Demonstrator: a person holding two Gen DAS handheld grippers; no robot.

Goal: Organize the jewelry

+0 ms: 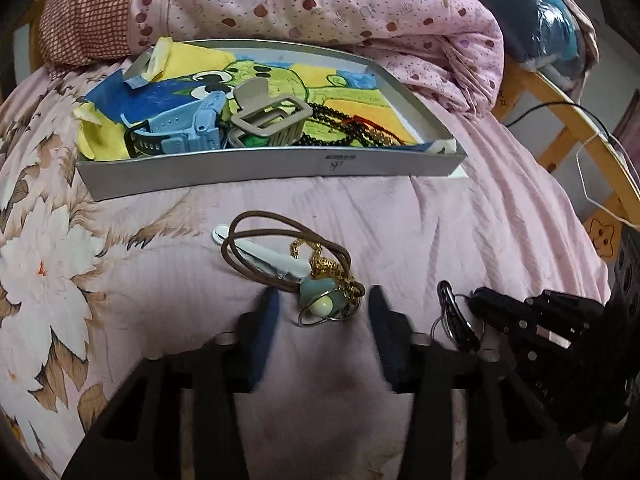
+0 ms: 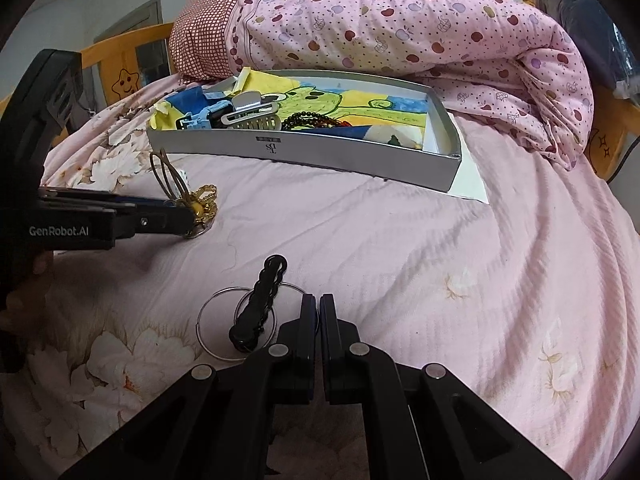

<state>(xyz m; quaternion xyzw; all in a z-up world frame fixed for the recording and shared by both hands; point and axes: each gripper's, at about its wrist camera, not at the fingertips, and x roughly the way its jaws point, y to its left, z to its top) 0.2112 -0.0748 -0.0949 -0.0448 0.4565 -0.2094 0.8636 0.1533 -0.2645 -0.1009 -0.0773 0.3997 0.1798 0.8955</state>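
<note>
My left gripper (image 1: 324,294) stands open over a small pile on the pink bedsheet. A teal and cream bead ornament (image 1: 324,302) lies between its fingers, untouched by the pads. The pile also holds brown hair ties (image 1: 280,236), a white clip (image 1: 272,260) and a gold chain (image 1: 328,264). My right gripper (image 2: 318,300) is shut, just right of a black hair clip (image 2: 260,304) lying across thin silver hoops (image 2: 208,332). One hoop reaches its left fingertip; whether it is pinched I cannot tell. Behind, a grey tray (image 1: 260,168) holds a blue watch (image 1: 192,124), a beige claw clip (image 1: 268,116) and dark beads (image 1: 340,124).
A folded pink dotted quilt (image 1: 320,8) and a checked pillow (image 1: 88,20) lie right behind the tray. A wooden bed rail (image 1: 560,120) with a black cable runs along the right. A child's drawing lines the tray bottom. A hand (image 2: 24,280) holds the left gripper.
</note>
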